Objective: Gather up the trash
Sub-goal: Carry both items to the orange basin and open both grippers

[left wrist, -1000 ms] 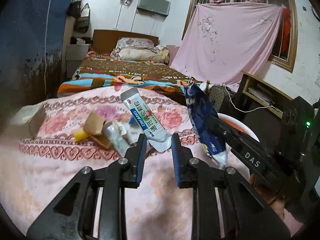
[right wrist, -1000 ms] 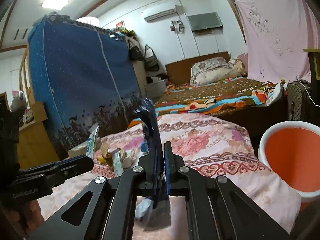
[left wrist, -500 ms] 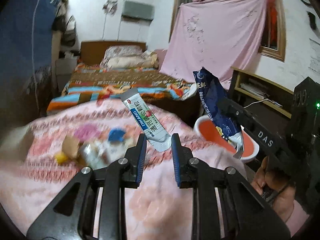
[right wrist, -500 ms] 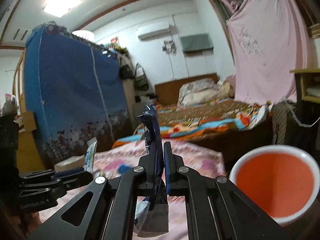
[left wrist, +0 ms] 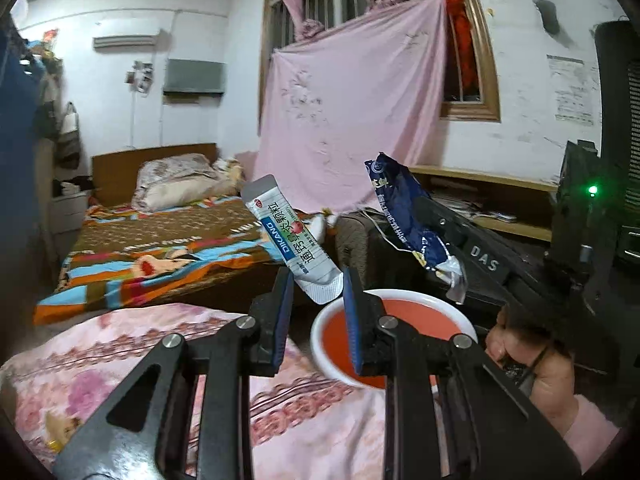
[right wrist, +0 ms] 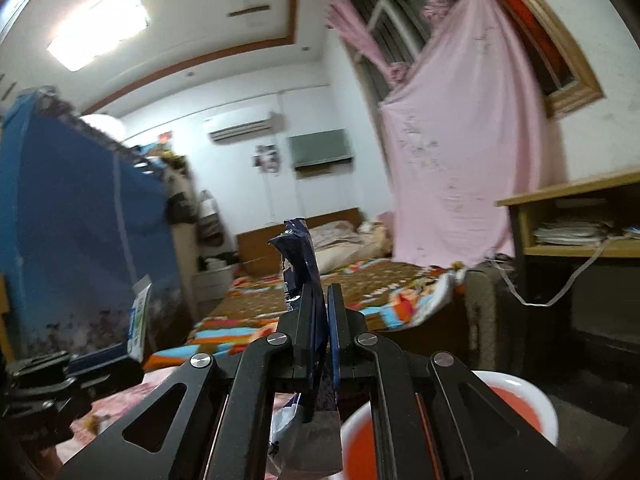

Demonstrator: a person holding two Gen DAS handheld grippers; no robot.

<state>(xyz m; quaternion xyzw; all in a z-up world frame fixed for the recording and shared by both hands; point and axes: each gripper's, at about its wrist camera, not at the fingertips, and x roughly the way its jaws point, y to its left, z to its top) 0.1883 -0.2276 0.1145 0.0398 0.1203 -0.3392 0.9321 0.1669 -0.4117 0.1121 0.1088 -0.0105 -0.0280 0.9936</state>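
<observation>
My left gripper (left wrist: 317,280) is shut on a white and blue sachet (left wrist: 289,237) that sticks up between its fingers, just above the near rim of the red bin with a white rim (left wrist: 400,312). My right gripper (right wrist: 320,292) is shut on a dark blue wrapper (right wrist: 302,264), whose silver end hangs below the fingers. In the left wrist view the right gripper (left wrist: 424,216) holds the blue wrapper (left wrist: 404,208) over the far side of the bin. The bin (right wrist: 516,404) lies low and right in the right wrist view.
A pink floral bedspread (left wrist: 120,360) lies under my left gripper. Beyond it are a bed with a striped blanket (left wrist: 160,248), a pink sheet over the window (left wrist: 352,120), a wooden desk (right wrist: 568,216) and a blue wardrobe (right wrist: 80,240).
Both grippers have swung right, away from the trash pile on the bedspread, and up over the red bin. Each still holds its wrapper.
</observation>
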